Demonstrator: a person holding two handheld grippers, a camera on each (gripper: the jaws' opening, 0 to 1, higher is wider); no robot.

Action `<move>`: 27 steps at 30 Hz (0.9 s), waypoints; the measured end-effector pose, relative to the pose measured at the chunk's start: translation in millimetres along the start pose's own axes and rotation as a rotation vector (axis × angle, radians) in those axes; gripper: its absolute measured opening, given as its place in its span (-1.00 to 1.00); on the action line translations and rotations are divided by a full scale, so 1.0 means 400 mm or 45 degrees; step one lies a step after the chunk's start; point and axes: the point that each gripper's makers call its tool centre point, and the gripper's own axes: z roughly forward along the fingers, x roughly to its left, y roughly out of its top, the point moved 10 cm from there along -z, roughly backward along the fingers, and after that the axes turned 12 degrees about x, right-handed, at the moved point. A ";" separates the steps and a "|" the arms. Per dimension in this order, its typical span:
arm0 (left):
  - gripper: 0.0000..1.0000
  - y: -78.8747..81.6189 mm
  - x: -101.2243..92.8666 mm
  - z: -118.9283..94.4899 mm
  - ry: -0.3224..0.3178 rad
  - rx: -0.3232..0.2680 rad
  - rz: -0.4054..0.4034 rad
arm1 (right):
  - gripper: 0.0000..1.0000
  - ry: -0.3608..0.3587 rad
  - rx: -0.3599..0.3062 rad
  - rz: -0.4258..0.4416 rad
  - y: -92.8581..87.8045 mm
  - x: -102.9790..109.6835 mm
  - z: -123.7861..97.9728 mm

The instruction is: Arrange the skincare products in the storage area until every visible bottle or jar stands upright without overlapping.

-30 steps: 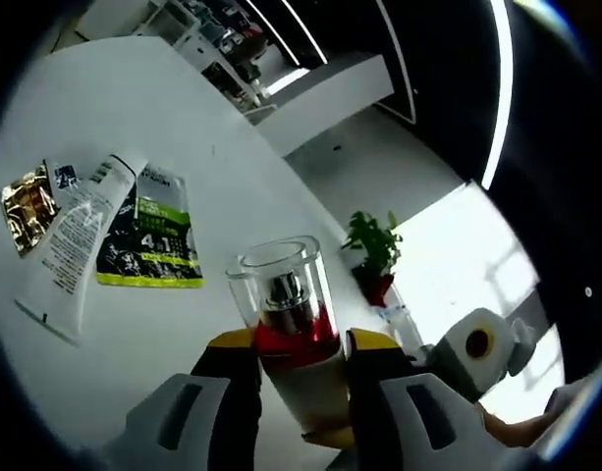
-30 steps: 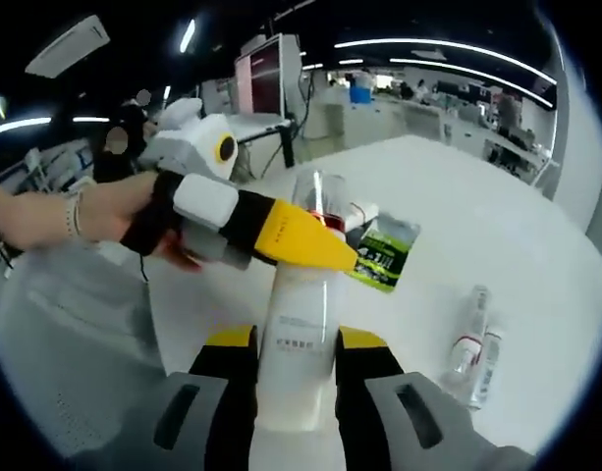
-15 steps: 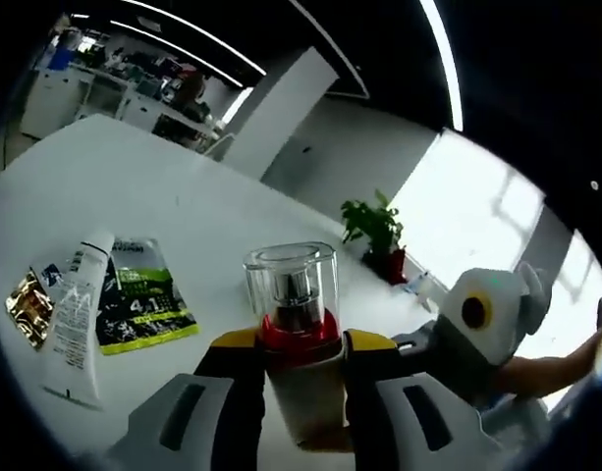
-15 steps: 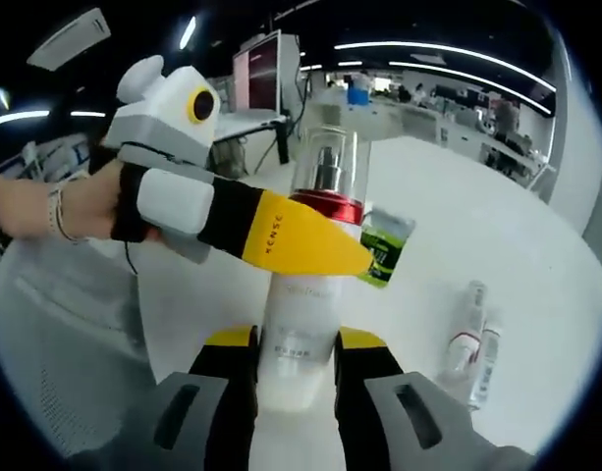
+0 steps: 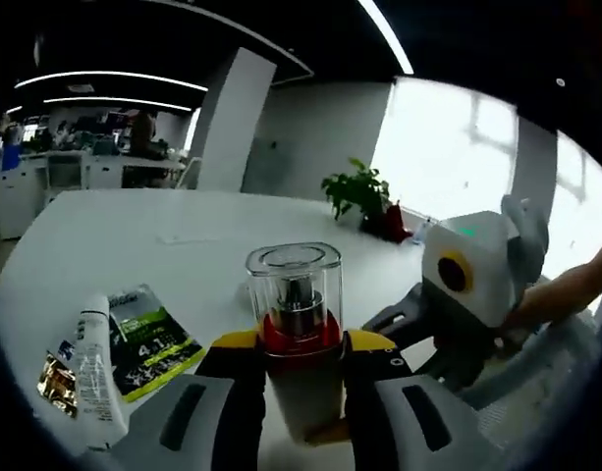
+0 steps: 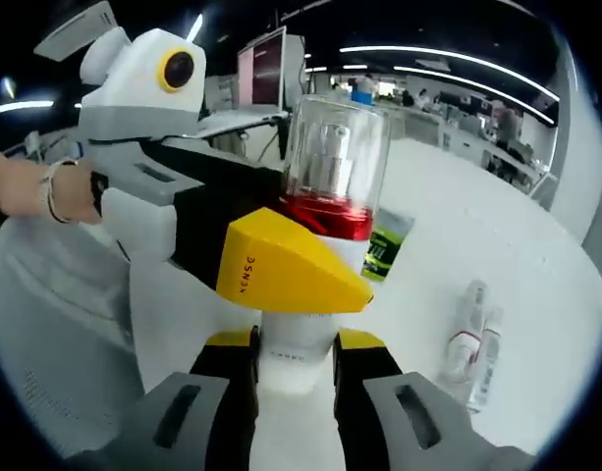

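Change since a second ago: both views have swung, and the pump bottle (image 5: 299,343) that leaned off to one side in the left gripper view now stands straight up between the jaws, with its clear cap looming larger in the right gripper view.
Left of scene: a white tube (image 5: 94,368), a green-and-black sachet (image 5: 148,339) and a small gold sachet (image 5: 57,381) lie flat on the white surface (image 5: 134,235), the tube overlapping the green sachet's edge.
Left tool (image 5: 299,368): pinching the bottle just under its red collar, yellow pads on either side.
Right tool (image 6: 293,361): jaws against the white lower body of the same bottle; the hold looks firm, though contact is partly hidden.
Why two holds: judged, one grip high and one low lets the person turn the bottle upright and steady it before it is set down.
Bottle axis: long axis vertical, cap up, base down toward the surface; whether the base touches cannot be told.
Right of scene: two small slim bottles (image 6: 472,339) lie on their sides, touching, well apart from the held one; they appear yet to be stood up.
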 end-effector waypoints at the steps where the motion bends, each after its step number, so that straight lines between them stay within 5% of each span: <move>1: -0.53 -0.003 0.001 0.002 0.003 0.002 0.018 | -0.44 -0.006 -0.003 -0.009 -0.004 0.000 0.003; 6: -0.53 -0.017 -0.015 0.016 0.024 0.063 0.152 | -0.42 -0.038 0.020 -0.076 -0.021 0.004 0.023; 18: -0.52 -0.016 -0.060 0.022 -0.022 0.069 0.472 | -0.35 -0.055 0.025 -0.167 -0.029 -0.001 0.024; 27: -0.51 -0.023 -0.058 0.011 -0.079 0.078 0.587 | -0.35 -0.039 0.097 -0.261 -0.024 0.001 0.016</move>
